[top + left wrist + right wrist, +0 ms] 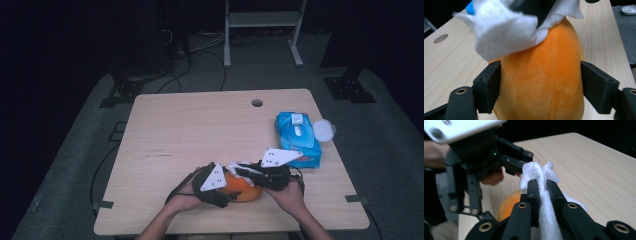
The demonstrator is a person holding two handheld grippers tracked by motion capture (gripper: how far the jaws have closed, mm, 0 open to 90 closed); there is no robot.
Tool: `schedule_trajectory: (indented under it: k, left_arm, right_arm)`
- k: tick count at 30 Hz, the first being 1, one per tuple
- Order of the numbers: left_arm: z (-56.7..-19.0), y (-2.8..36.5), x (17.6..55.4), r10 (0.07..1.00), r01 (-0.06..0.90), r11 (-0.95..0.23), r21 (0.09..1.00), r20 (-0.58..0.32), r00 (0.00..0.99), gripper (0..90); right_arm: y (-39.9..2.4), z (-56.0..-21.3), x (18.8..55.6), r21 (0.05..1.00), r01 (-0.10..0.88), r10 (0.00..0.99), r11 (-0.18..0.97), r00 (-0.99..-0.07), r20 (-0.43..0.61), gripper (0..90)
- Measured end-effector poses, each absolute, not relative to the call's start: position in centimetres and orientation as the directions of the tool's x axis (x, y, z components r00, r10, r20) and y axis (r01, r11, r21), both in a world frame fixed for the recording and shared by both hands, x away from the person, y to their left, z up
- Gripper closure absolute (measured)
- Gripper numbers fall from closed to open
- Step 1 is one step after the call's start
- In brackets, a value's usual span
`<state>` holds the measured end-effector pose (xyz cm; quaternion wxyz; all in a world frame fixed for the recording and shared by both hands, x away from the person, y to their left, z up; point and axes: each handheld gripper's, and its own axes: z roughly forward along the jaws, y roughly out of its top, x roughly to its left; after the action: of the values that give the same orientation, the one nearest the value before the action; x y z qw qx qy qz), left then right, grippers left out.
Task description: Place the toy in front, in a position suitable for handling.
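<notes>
An orange plush toy point(243, 190) lies near the front edge of the wooden table point(200, 130). My left gripper point(227, 194) comes in from the left, and its jaws press on both sides of the toy point(541, 75). From the right, my right gripper point(241, 169) is shut on a white wipe point(239, 166) and holds it over the top of the toy. In the right gripper view the wipe point(536, 170) is bunched between the closed jaws of the right gripper point(541, 185), with the toy point(507, 205) beneath. The wipe point(504, 32) drapes over the far end of the toy.
A blue pack of wet wipes point(298, 139) lies at the table's right edge with its round white lid point(323, 130) flipped open. A cable hole point(257, 103) sits near the far edge. Beyond the table stand a metal frame point(262, 30) and floor cables.
</notes>
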<state>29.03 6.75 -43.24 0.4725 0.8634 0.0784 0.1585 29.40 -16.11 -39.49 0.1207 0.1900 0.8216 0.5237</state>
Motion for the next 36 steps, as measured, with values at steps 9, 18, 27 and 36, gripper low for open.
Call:
schedule_trajectory:
  k: [9,18,27,36]
  left_arm:
    - [-43.7,7.7,30.3,0.363,0.142,-0.454,0.880,0.036,0.931,14.0]
    - [-42.9,7.1,29.8,0.369,0.093,-0.466,0.880,0.098,0.924,28.7]
    - [-43.4,7.4,30.5,0.392,0.165,-0.404,0.900,0.007,0.920,24.9]
    - [-43.4,7.0,29.3,0.345,0.040,-0.482,0.875,0.147,0.927,30.7]
  right_arm:
    - [-18.2,-40.1,30.3,0.904,0.235,0.474,0.357,-0.880,0.041,81.7]
    - [-15.9,-38.7,28.1,0.898,0.138,0.454,0.419,-0.888,-0.075,81.7]
    - [-17.3,-39.4,29.5,0.899,0.219,0.479,0.380,-0.878,0.012,81.8]
    - [-14.8,-39.4,28.2,0.880,0.170,0.445,0.443,-0.894,-0.051,82.0]
